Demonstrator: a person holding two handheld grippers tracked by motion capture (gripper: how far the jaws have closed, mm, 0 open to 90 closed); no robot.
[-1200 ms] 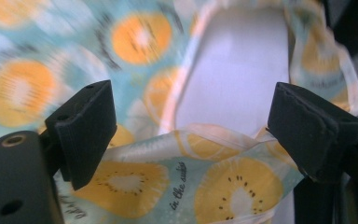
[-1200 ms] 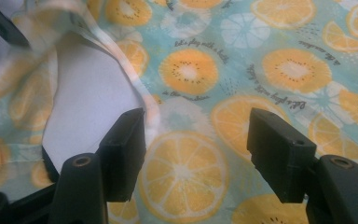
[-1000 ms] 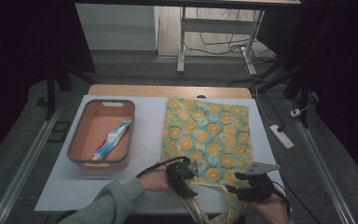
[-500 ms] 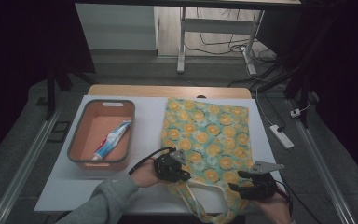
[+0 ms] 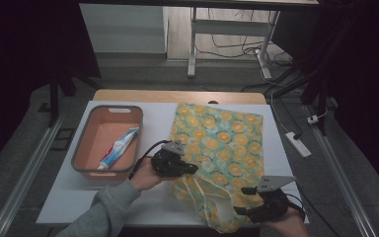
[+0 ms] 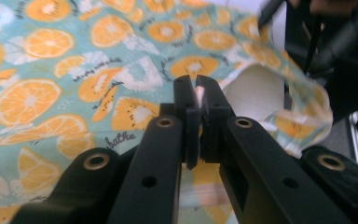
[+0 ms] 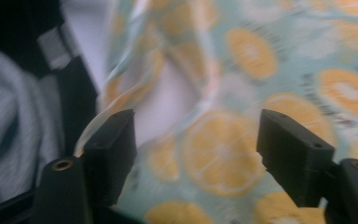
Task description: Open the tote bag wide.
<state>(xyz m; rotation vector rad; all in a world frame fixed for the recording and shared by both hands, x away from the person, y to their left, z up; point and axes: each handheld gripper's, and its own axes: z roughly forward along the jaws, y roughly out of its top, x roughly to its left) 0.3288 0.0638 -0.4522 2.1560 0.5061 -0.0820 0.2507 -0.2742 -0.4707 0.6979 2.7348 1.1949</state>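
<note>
Dark room, grey floor [image 5: 370, 163], metal table legs [image 5: 192, 49]

The high view is dim, dark at its edges, with the white worktop [image 5: 158, 123] lit evenly. The right gripper view is blurred, perhaps by motion; the left gripper view is sharper.

High view overhead, gripper views close; all share bag [image 5: 220, 143]

Our left gripper [image 5: 190, 168] has its jaws pinched tight together, reaching to the right. Our right gripper [image 5: 244, 201] has just been opening wide, low by the near edge.
</note>
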